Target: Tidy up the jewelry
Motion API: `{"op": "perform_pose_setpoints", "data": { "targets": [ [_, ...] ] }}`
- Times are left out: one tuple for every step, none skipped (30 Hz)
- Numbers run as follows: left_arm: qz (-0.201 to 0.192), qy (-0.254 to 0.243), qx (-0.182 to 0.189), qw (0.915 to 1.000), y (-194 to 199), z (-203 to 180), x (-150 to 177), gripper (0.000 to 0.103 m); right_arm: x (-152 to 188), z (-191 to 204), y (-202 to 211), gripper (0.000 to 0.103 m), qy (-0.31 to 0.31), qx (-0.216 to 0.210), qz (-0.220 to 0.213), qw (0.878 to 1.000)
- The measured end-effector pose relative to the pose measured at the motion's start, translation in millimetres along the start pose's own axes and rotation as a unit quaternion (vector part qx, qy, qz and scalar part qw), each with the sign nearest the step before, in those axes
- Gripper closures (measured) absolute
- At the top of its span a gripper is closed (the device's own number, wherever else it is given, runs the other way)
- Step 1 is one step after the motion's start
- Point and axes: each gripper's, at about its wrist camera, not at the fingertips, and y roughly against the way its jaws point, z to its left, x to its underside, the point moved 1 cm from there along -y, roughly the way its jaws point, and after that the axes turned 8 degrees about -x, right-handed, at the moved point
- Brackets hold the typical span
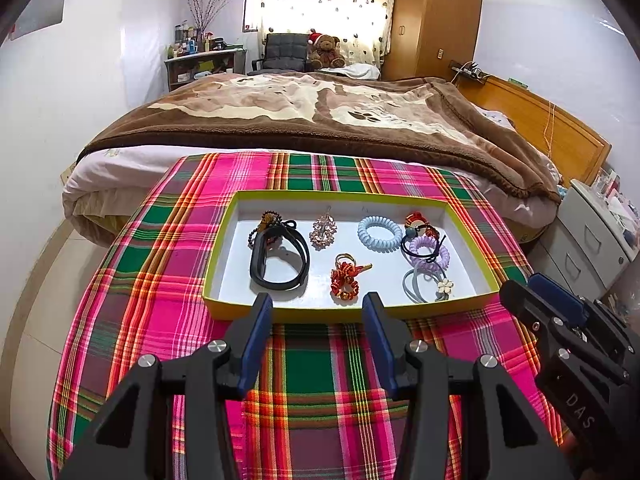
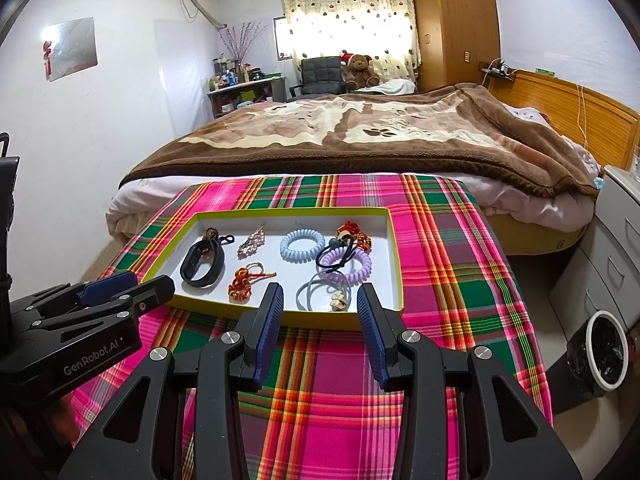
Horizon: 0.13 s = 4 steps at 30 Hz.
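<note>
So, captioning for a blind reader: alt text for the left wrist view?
Open left gripper hovers empty before a yellow-rimmed tray of hair ties and jewelry on a plaid cloth. The right gripper shows at the right; a bed lies behind.

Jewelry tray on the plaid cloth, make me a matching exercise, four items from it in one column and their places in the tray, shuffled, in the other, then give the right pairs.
Seen from the grippers' side of the yellow-rimmed tray.

Column one
1. black wristband
2. light blue spiral hair tie
3. grey hair tie with a flower
4. red knotted charm

Column two
A. near right corner
B. left end
C. near edge, about the middle
D. far side, right of centre

Pairs: 1-B, 2-D, 3-A, 4-C
</note>
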Motion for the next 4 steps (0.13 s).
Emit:
{"op": "perform_pose_setpoints", "data": {
  "targets": [
    [0.0, 0.0, 0.0, 1.0, -0.3, -0.6, -0.2, 0.055, 0.1, -0.1, 0.1, 0.064, 0.0, 0.0, 0.001, 1.0],
    [0.0, 0.0, 0.0, 1.0, -0.3, -0.5, -0.2, 0.055, 0.4, 0.0, 1.0, 0.064, 0.0, 0.0, 0.0, 1.0],
    [-0.001, 0.001, -0.002, 1.0, -0.3, -0.3, -0.2, 0.055, 0.0, -0.2, 0.2, 0.064, 0.001, 0.0, 0.0, 1.0],
    [-0.001, 0.0, -0.003, 1.0, -0.3, -0.8, -0.4, 0.055, 0.1, -0.2, 0.4, 0.064, 0.001, 0.0, 0.001, 1.0]
  ]
}}
